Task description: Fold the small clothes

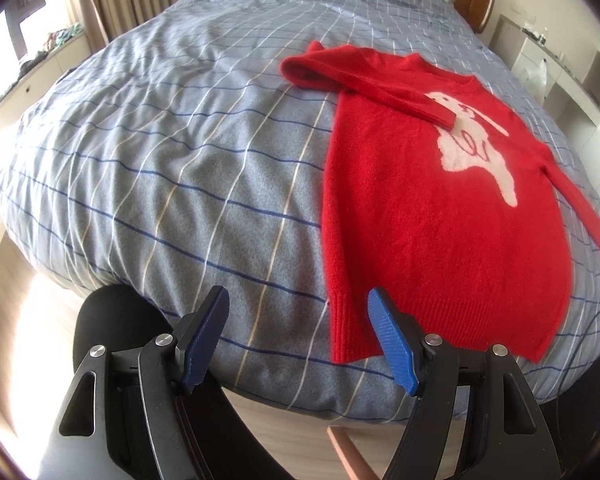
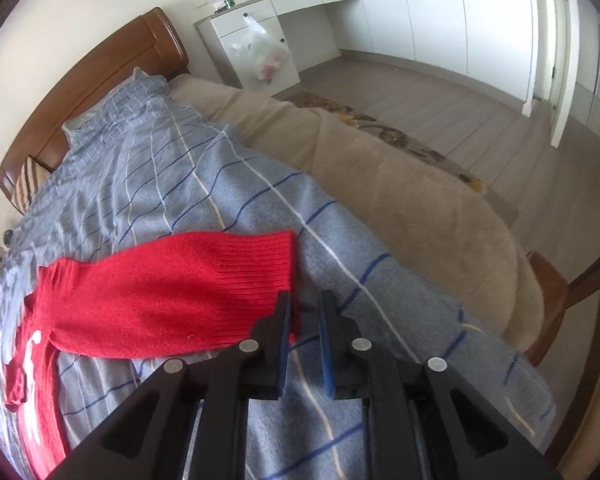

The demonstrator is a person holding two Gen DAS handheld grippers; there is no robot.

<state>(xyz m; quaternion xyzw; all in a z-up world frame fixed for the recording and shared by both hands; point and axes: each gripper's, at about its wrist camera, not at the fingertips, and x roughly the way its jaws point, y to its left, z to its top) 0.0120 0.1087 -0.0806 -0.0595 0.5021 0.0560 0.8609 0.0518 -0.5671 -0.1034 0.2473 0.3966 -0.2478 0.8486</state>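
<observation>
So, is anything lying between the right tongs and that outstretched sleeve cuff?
Nothing visible. The right tongs sit right at the sleeve cuff of the red sweater, slightly parted, with only blanket showing between them.

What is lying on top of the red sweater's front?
One sleeve is folded across the red sweater, its cuff on the white animal picture. It hides part of that picture; the blanket beneath the sweater is covered.
</observation>
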